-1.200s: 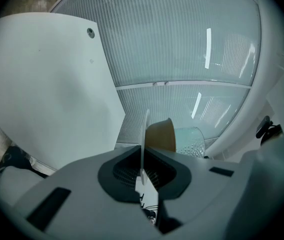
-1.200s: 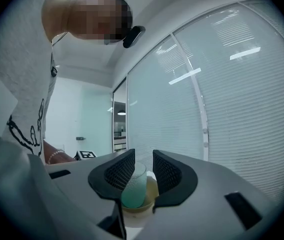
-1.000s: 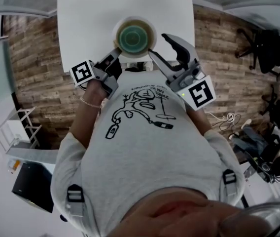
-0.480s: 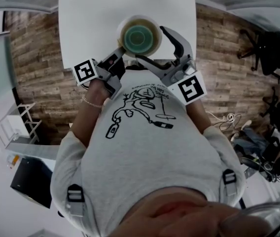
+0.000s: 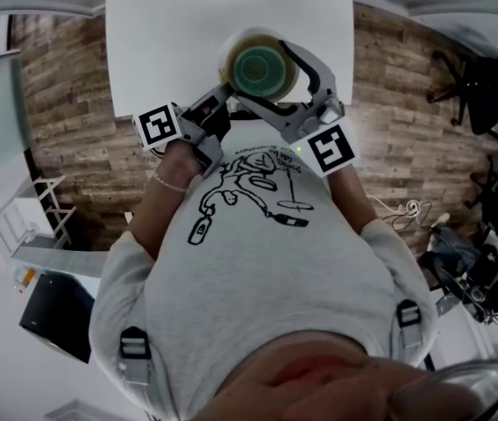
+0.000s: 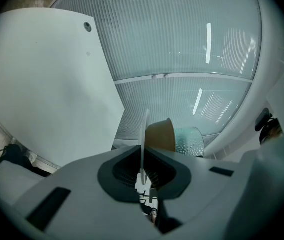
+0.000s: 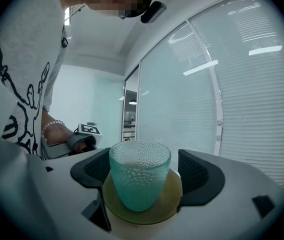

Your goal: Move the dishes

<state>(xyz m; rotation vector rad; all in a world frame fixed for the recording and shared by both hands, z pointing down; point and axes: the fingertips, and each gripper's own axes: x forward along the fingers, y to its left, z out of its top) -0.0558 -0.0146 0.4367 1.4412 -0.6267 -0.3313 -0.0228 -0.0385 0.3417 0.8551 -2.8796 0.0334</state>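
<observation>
A white table fills the top of the head view, and the person in a grey printed T-shirt stands at its near edge with a gripper in each hand. The dishes are stacked at that near edge. At the bottom is a thin white plate, on it an olive-yellow saucer, and on that a dimpled teal glass, standing upright. The left gripper is clenched on the plate's rim, pinching only that one edge. Whether the plate also rests on the table cannot be told. The right gripper is released. Its jaws have just been opening and now stand wide to either side of the glass and saucer, with the pads clear of the glass. The main risk, as I judge it, is the single rim pinch. If the plate is lifted or the left wrist rolls, the whole stack could tip, and the saucer and glass could slide off towards the floor. A second risk is the right jaws closing off-centre, which could push the glass over or shove the saucer across the plate. The glass also narrows towards its base, so a grip there may slip.
</observation>
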